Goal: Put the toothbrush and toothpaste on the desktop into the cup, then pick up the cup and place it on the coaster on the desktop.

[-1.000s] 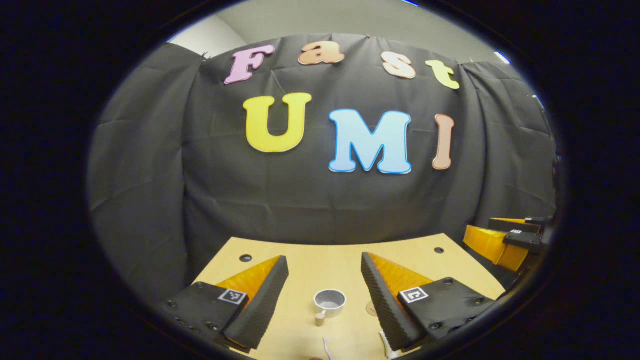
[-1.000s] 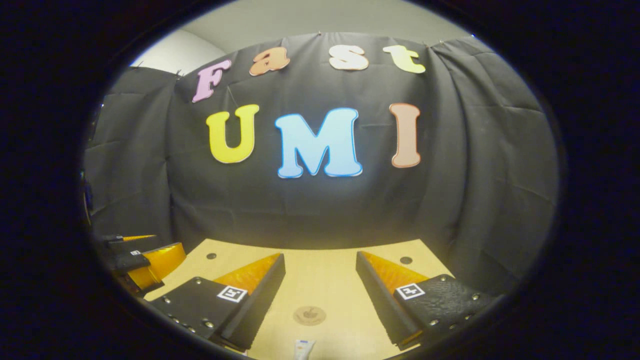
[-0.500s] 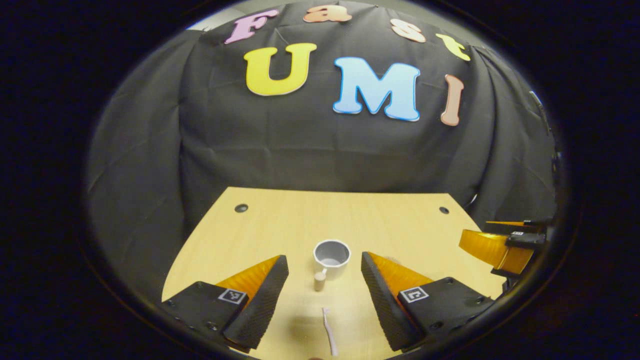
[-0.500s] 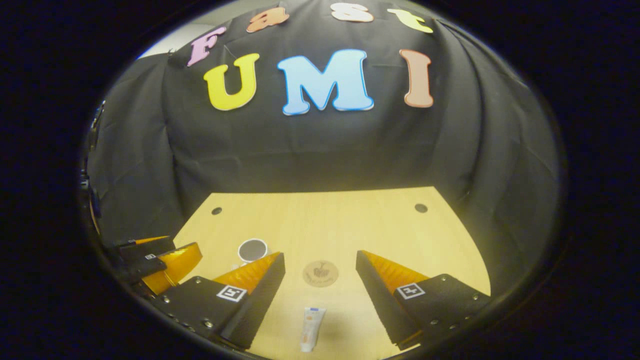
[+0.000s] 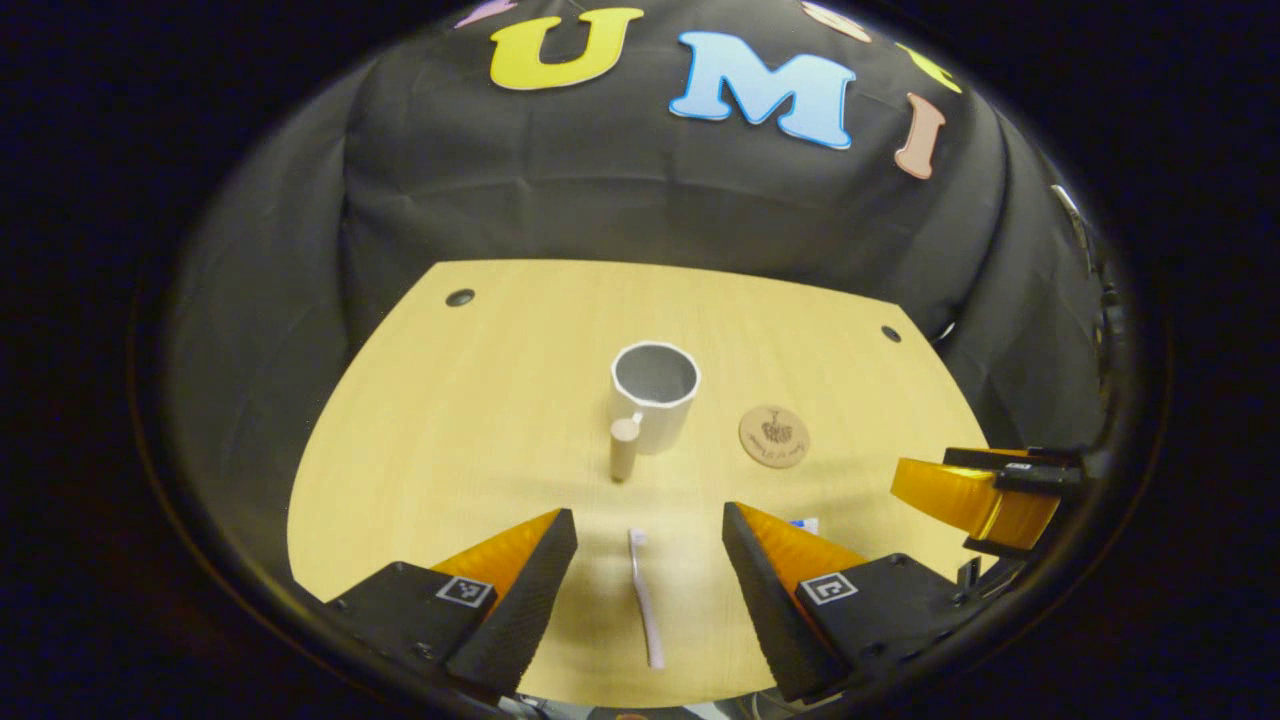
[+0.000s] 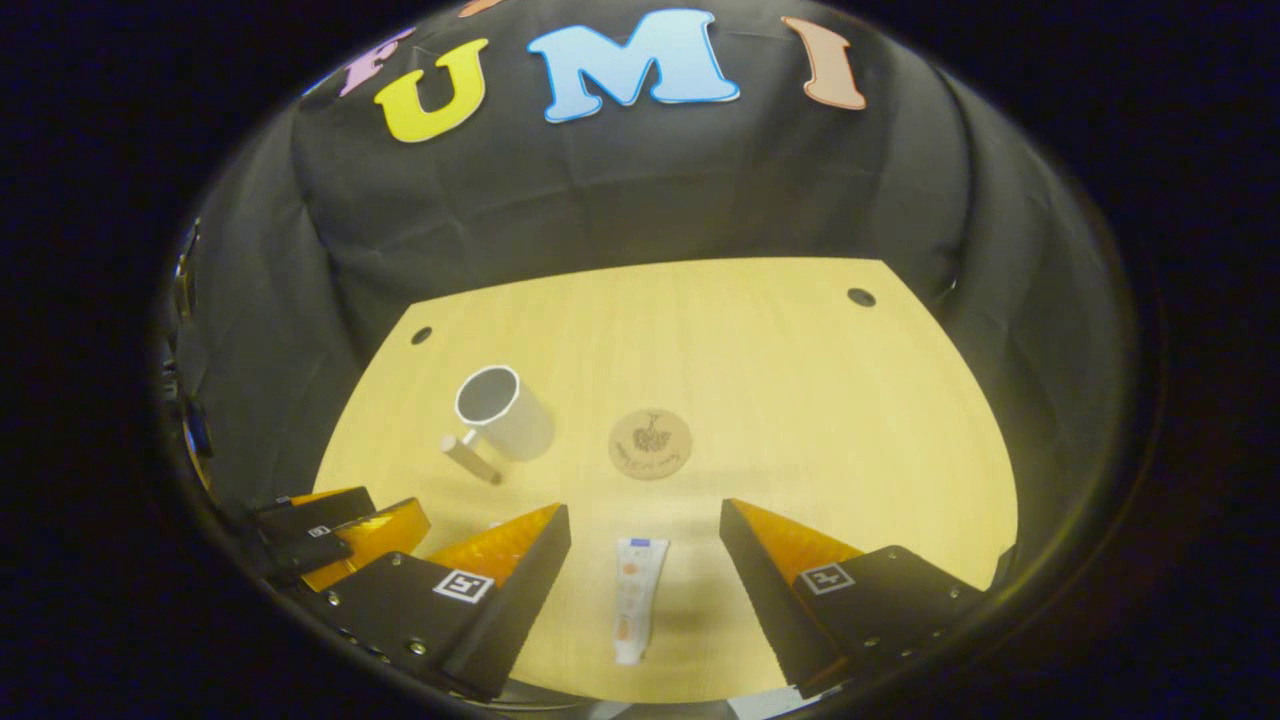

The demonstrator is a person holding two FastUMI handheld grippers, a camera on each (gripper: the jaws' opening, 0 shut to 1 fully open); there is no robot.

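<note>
Wood desk [image 5: 450, 420]: one pale tabletop is seen, with one dark hole near each far corner.
Cup [image 5: 654, 397]: one white cup with a wooden handle stands upright mid-desk; its grey inside is seen with nothing in it.
Coaster [image 5: 774, 436]: one round brown disc lies flat just right of the cup, apart from it, nothing on it.
Toothbrush [image 5: 644, 597]: one white brush lies flat on the desk, between the fingers of the left gripper [image 5: 650, 527], which is spread wide and grips nothing.
Toothpaste [image 6: 632, 597]: one white tube lies flat, framed by the right gripper [image 6: 646, 518], also spread wide and empty.
Left gripper view: the toothpaste is mostly hidden behind a finger.
Right gripper view: the whole tube is seen.
</note>
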